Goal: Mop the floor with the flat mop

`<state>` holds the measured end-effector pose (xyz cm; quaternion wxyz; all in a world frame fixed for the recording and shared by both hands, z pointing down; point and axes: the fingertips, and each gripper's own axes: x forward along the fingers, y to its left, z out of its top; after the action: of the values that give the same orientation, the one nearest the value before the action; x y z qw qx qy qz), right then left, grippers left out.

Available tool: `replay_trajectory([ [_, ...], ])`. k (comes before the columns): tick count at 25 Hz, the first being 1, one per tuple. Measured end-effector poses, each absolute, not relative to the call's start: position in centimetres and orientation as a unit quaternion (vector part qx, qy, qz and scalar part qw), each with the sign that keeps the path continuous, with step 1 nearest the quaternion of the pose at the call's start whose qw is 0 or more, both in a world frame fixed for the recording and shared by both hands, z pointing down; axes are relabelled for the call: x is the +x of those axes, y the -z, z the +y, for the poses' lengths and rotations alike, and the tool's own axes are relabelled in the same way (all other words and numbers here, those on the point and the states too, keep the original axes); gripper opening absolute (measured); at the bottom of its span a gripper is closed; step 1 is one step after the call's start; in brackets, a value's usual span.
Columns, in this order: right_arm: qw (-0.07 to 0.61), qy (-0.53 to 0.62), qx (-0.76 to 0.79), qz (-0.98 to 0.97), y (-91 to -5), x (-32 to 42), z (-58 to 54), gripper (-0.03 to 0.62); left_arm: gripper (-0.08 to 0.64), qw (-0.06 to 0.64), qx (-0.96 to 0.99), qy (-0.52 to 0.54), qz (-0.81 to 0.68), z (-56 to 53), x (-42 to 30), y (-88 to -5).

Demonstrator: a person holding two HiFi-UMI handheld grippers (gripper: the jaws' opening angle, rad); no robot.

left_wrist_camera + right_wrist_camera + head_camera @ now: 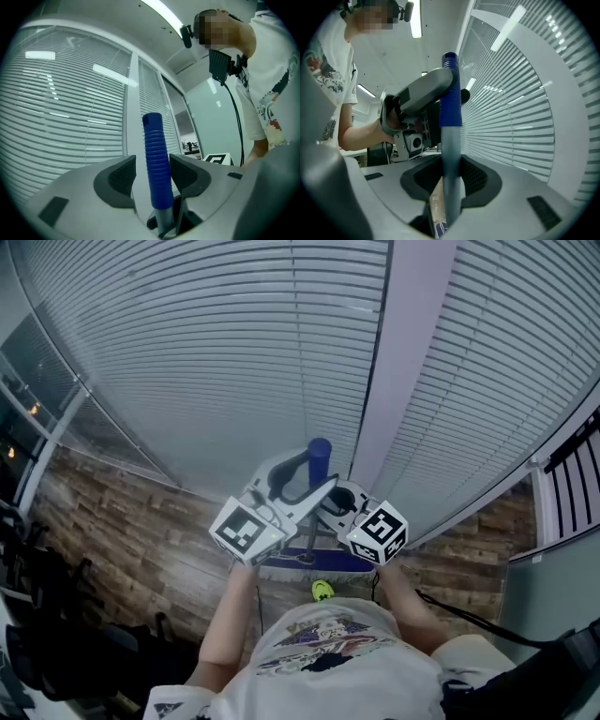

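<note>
Grip on the flat mop [317, 521] taken by two claws in front of slatted blinds [216, 352]. The mop head [302, 562] lies flat on the wood-plank floor [122, 531], close to the person's feet, with the handle rising roughly upright between the two claws. The left claw [153, 174] is the higher of the two. Its jaws stand wide apart around the ribbed blue grip [157, 159] at the handle's top, with a clear gap on one side and no squeeze on the grip. The right claw [450, 177] sits lower, with both dark pads [477, 179] pressed against the grey shaft [451, 154], so it holds the mop. A small yellow-green object [322, 591] shows just behind the mop head, and what it is cannot be made out.
</note>
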<state>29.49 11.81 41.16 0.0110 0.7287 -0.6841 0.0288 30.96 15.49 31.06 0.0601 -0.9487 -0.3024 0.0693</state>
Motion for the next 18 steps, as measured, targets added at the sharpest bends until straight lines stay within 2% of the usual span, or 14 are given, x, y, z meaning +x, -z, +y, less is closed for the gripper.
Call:
replay_trajectory([
  [9,0.058,-0.036,0.707,-0.704,-46.4,18.0,12.1,0.121,0.194,0.074,-0.938,-0.085,-0.328,17.5,19.8,-33.8],
  [12,0.07,-0.037,0.703,-0.707,-43.5,14.5,12.1,0.121,0.122,0.081,-0.937,-0.093,-0.328,18.1,15.8,-30.6],
  [18,0.073,-0.049,0.696,-0.713,-44.7,9.7,12.1,0.125,0.11,0.079,-0.941,-0.089,-0.318,18.0,10.6,-31.5],
])
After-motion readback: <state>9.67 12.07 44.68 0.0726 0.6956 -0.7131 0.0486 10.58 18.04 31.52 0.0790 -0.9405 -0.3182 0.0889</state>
